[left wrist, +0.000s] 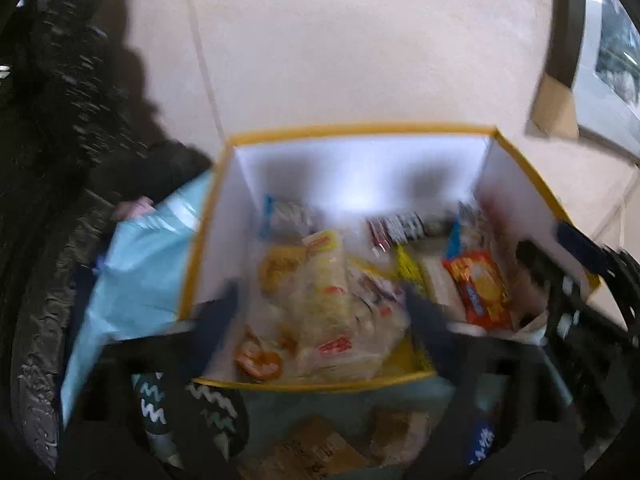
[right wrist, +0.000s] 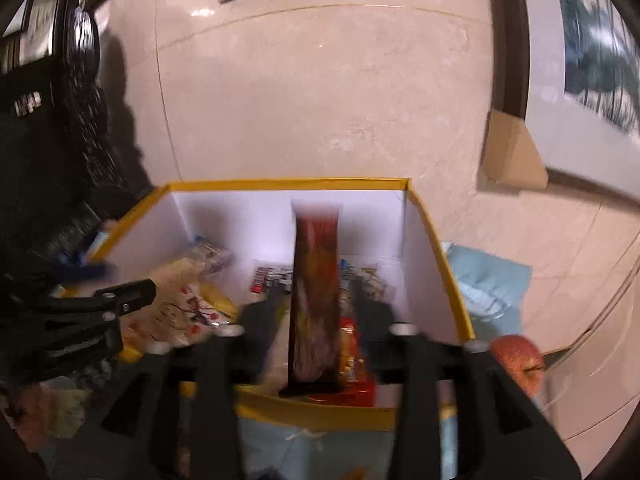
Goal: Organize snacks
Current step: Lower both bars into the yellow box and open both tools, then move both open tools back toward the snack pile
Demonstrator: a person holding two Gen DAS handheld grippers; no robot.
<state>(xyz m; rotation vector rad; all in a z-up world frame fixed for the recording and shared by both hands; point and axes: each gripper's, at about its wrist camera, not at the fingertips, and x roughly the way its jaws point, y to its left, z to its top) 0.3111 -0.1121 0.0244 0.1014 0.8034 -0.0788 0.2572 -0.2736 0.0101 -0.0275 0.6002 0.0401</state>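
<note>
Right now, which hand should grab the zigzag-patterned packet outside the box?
Left, probably: the left gripper is open, gripping nothing, and the zigzag packet lies right below it. The right gripper has the red packet between its fingers.

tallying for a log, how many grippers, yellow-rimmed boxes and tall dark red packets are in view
grippers: 2 (left gripper, right gripper)
yellow-rimmed box: 1
tall dark red packet: 1
total: 4

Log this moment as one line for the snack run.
stage: dropping snacks into box | left gripper: open above clear snack bag | right gripper: open, dark red packet upright between fingers | view: blurred
</note>
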